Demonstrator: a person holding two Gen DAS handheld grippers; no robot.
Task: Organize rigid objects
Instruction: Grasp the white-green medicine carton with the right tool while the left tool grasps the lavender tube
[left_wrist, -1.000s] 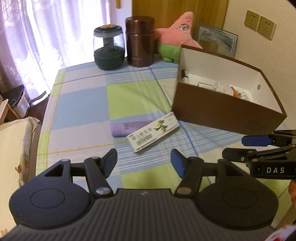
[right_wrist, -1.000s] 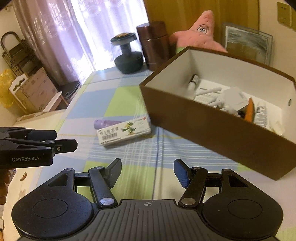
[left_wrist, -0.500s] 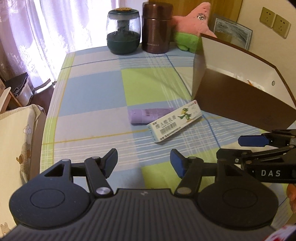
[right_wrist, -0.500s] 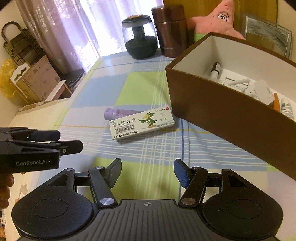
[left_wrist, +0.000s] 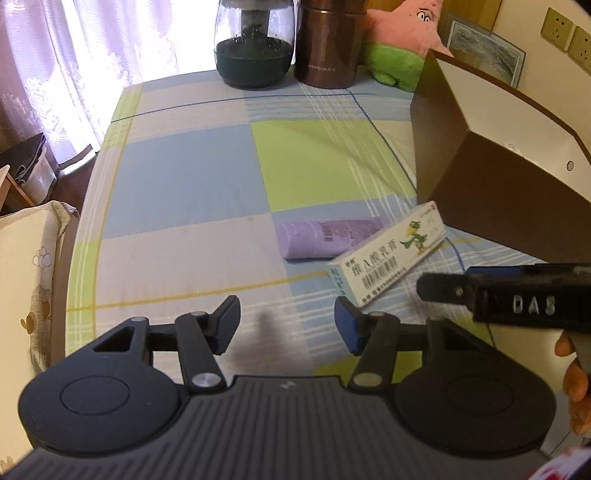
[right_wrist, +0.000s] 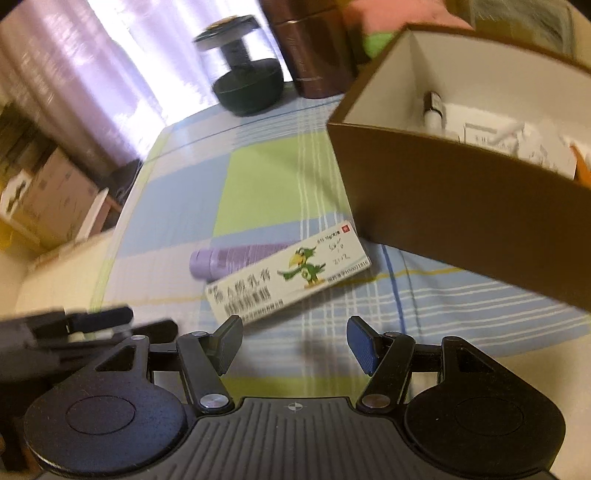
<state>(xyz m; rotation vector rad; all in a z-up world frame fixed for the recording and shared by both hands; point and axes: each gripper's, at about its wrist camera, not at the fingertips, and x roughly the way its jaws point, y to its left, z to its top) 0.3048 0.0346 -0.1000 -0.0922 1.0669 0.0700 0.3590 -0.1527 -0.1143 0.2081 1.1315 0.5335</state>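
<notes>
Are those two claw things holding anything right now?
No. The left gripper and right gripper are both open and empty; the ointment box and purple tube lie untouched on the table.

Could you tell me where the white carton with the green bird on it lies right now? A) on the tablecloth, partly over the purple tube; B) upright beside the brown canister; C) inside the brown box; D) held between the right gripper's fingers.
A: the white carton lies flat on the checked tablecloth, overlapping the purple tube, outside the brown box, ahead of the open, empty right gripper.
</notes>
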